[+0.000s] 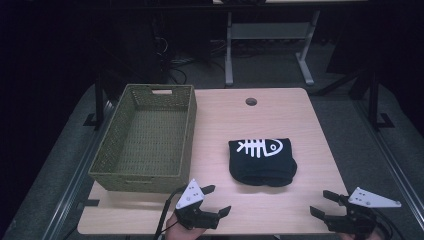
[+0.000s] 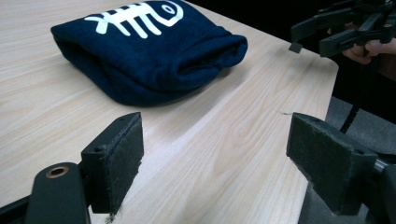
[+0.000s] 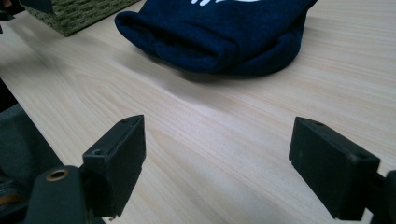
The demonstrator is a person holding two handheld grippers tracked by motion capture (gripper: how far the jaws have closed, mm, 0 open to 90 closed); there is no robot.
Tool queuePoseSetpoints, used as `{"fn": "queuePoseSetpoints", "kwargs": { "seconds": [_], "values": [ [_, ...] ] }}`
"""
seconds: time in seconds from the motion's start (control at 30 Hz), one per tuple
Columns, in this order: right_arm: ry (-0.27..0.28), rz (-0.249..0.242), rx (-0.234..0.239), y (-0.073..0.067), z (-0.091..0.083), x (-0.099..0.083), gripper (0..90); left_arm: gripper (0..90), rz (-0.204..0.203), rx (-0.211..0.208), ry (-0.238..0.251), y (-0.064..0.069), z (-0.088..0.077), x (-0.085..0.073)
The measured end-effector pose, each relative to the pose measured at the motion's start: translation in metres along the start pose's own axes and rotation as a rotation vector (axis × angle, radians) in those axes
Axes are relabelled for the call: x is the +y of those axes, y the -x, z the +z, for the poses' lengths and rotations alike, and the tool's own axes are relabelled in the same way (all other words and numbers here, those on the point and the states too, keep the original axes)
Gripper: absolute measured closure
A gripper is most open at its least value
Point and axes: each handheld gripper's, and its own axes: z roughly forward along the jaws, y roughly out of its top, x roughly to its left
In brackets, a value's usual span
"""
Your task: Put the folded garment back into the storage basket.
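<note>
Left gripper (image 1: 219,199), right gripper (image 1: 320,202): fingers apart.

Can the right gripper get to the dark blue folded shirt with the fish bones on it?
Probably yes. The right gripper is open, and bare table lies between it and the folded shirt. Nothing blocks the way.

High cam's looking down over the table (image 1: 280,107) from its near edge; both gripper cams are skimming low from near corners, sharing the folded cloth (image 1: 262,160) mid-table.
</note>
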Motion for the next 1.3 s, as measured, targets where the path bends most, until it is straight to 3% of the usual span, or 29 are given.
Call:
{"fn": "queuePoseSetpoints", "kwargs": {
  "seconds": [0.27,0.5,0.73,0.87,1.3],
  "values": [
    [-0.023,-0.009,0.022,0.002,0.007,0.017,16.9,19.0,0.009,0.002,-0.006,0.002,0.008,0.006],
    [-0.028,-0.028,0.033,0.007,0.008,0.040,16.2,19.1,0.022,-0.003,-0.001,0.001,0.018,0.021],
    [-0.057,-0.038,0.037,0.013,0.017,0.061,16.1,18.9,0.003,-0.008,-0.004,-0.003,0.031,0.032],
    [-0.074,-0.021,0.051,0.017,0.022,0.066,15.8,18.8,0.001,0.004,-0.005,-0.005,0.035,0.036],
    [-0.097,-0.045,0.064,0.022,0.040,0.088,16.1,19.0,-0.041,0.051,-0.020,-0.016,0.057,0.052]
  ]
}}
